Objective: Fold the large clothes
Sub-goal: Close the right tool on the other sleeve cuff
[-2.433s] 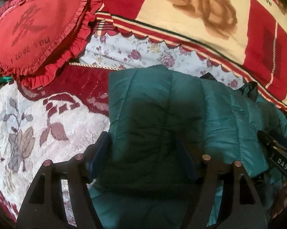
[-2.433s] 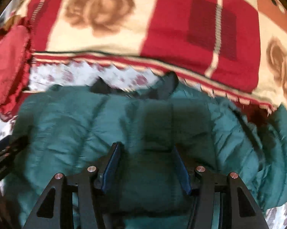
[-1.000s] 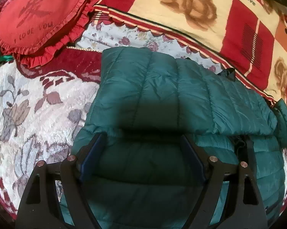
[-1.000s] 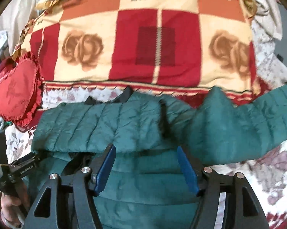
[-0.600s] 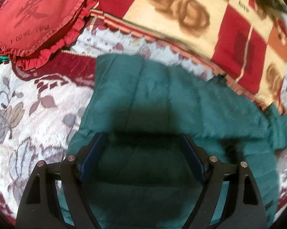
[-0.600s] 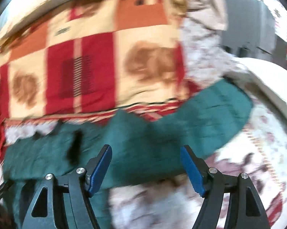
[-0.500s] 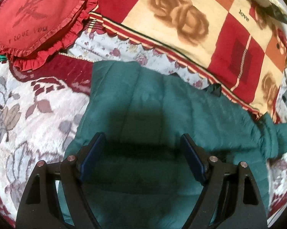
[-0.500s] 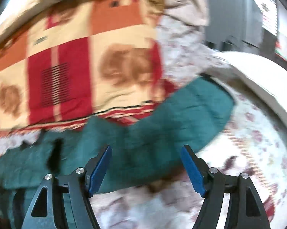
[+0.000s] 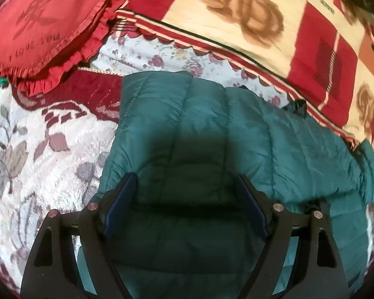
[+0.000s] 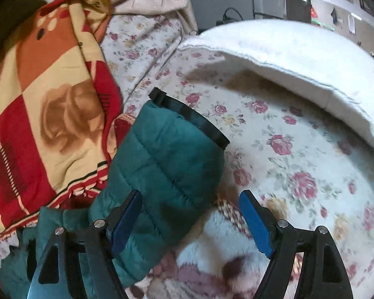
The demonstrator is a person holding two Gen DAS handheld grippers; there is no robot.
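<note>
A teal quilted puffer jacket lies on the bed with one sleeve folded across its body. My left gripper is open and hovers just above the jacket's middle, holding nothing. In the right wrist view the jacket's other sleeve stretches out to the right, ending in a black cuff. My right gripper is open and empty above that sleeve's near edge, its left finger over the sleeve and its right finger over the bedspread.
A red heart-shaped cushion lies at the far left. A red and cream rose-patterned blanket runs along the back of the bed. A thick white folded blanket lies to the right on the floral sheet.
My right gripper has swung right, from the jacket's body to the outstretched sleeve and its cuff. My left gripper has stayed open over the jacket, shifting only slightly.
</note>
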